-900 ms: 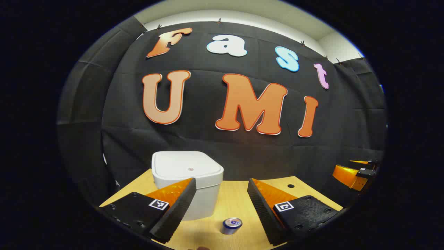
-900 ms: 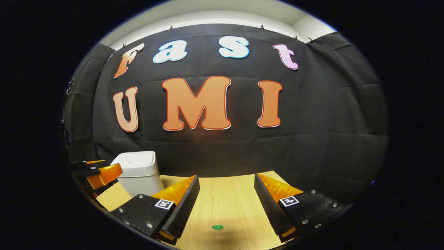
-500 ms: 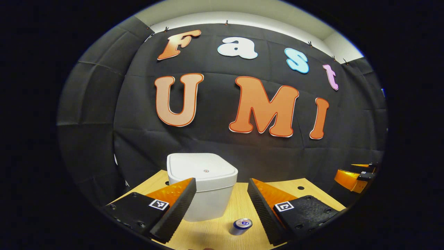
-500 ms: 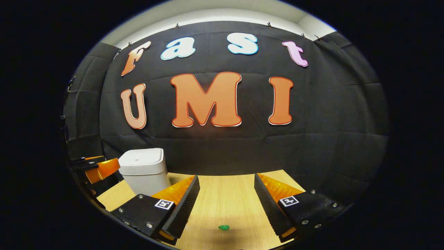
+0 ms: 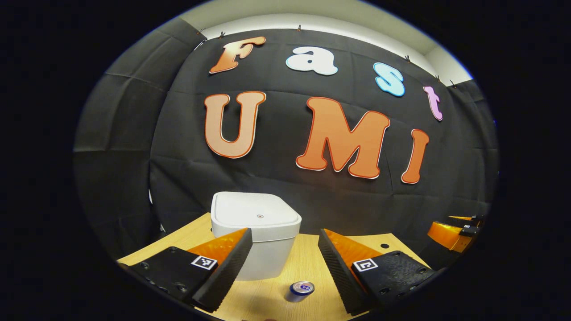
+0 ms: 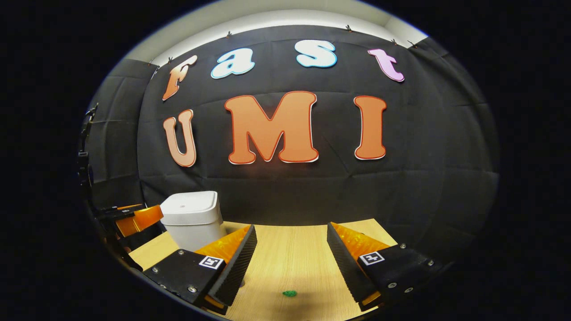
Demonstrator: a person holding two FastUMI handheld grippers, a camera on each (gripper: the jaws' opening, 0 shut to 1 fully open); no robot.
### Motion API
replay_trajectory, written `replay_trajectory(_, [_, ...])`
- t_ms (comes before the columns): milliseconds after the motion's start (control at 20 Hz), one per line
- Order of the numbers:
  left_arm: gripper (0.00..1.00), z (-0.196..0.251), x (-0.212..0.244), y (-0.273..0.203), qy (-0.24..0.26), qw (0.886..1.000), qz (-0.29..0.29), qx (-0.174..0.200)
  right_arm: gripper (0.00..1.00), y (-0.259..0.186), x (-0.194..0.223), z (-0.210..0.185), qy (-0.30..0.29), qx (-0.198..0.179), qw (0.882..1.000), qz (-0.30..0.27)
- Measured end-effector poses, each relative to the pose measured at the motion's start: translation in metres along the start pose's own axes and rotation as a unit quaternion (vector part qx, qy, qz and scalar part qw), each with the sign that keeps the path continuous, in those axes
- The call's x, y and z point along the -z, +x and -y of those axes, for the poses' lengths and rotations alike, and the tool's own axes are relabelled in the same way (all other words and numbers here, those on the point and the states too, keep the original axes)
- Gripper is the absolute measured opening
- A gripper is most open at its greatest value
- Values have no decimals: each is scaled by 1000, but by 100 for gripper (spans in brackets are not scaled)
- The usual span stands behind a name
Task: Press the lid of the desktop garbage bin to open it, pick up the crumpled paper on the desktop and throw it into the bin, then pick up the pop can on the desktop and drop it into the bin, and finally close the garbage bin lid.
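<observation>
Left gripper view: the left gripper (image 5: 285, 272) is hovering with fingers spread open, gripping nothing.
The bin (image 5: 256, 232), lid closed, is standing on the table (image 5: 308, 254) just beyond; the can (image 5: 299, 290) is standing upright between the fingers. The right gripper (image 6: 290, 263) is also hanging open above a small green scrap (image 6: 289, 293).

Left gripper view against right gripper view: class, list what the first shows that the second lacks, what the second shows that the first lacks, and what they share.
Left gripper view alone: an upright pop can on the desktop between the open left gripper fingers, in front of the bin.

Right gripper view alone: a small green scrap on the wood between the open right gripper fingers.

Shared: the white garbage bin with its lid shut, the wooden desktop, and the black cloth wall.
</observation>
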State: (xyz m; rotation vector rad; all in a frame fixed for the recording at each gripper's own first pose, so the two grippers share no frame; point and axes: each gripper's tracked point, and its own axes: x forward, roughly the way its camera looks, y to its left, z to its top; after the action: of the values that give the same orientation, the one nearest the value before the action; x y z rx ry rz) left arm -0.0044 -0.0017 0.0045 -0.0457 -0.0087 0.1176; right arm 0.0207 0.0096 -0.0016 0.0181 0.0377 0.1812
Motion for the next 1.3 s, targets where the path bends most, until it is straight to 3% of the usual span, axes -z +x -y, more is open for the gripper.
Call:
replay_trajectory(300, [94,2,1,0,20,1000,-4,3,94,4,1,-3,8,-15,1000,0])
replay_trajectory(750, [95,6,-8,4,53,998,4,19,95,-1,-5,-2,10,-1,1000,11])
replay_trajectory(1300, [94,10,-7,7,54,998,-3,30,95,-1,-3,-2,6,2,1000,5])
